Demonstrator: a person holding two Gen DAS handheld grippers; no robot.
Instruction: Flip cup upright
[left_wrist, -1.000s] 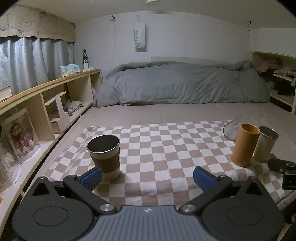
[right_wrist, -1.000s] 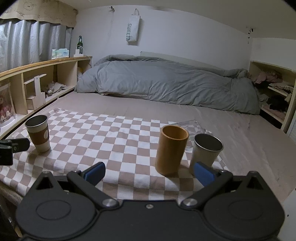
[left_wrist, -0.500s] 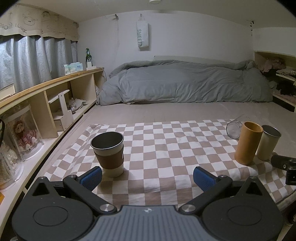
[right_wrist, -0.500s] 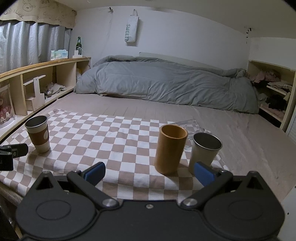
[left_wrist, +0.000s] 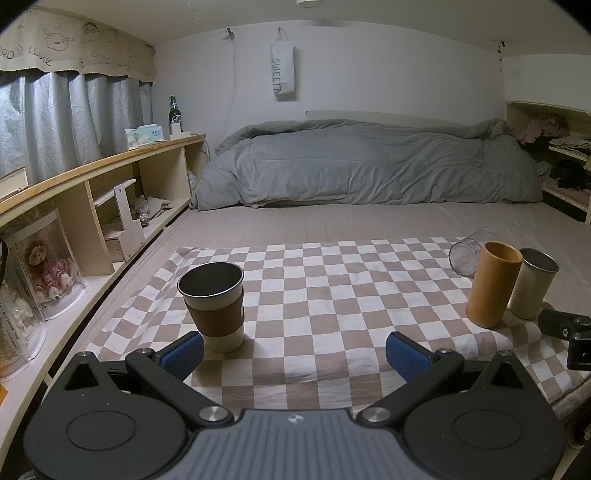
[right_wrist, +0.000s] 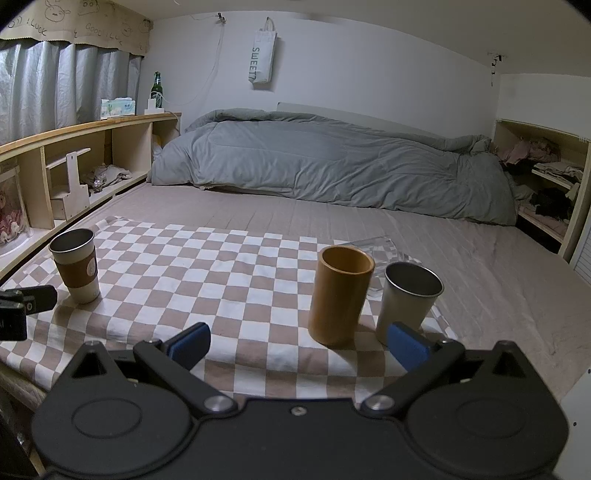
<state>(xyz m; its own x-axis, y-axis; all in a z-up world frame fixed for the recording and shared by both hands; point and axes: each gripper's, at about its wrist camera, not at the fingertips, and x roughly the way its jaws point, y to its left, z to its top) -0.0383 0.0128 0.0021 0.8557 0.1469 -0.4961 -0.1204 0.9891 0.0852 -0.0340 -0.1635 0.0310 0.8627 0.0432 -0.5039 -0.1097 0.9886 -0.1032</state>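
Note:
A clear glass cup (left_wrist: 466, 252) lies on its side at the far right of the checkered cloth (left_wrist: 332, 291), behind an upright orange cup (left_wrist: 493, 283) and an upright steel cup (left_wrist: 533, 282). In the right wrist view the glass (right_wrist: 380, 251) is mostly hidden behind the orange cup (right_wrist: 341, 295) and the steel cup (right_wrist: 410, 297). A steel cup with a brown sleeve (left_wrist: 216, 304) stands upright at the left; it also shows in the right wrist view (right_wrist: 75, 266). My left gripper (left_wrist: 293, 354) is open and empty near the sleeved cup. My right gripper (right_wrist: 297, 347) is open and empty before the orange cup.
A grey duvet (left_wrist: 369, 162) lies across the far side of the bed. A wooden shelf (left_wrist: 92, 192) with boxes, a bottle and a doll case runs along the left. Shelves with clothes (right_wrist: 546, 184) stand at the right. The cloth's front edge hangs near both grippers.
Both grippers have drawn back slightly from the cups and stayed open. The cups have not moved.

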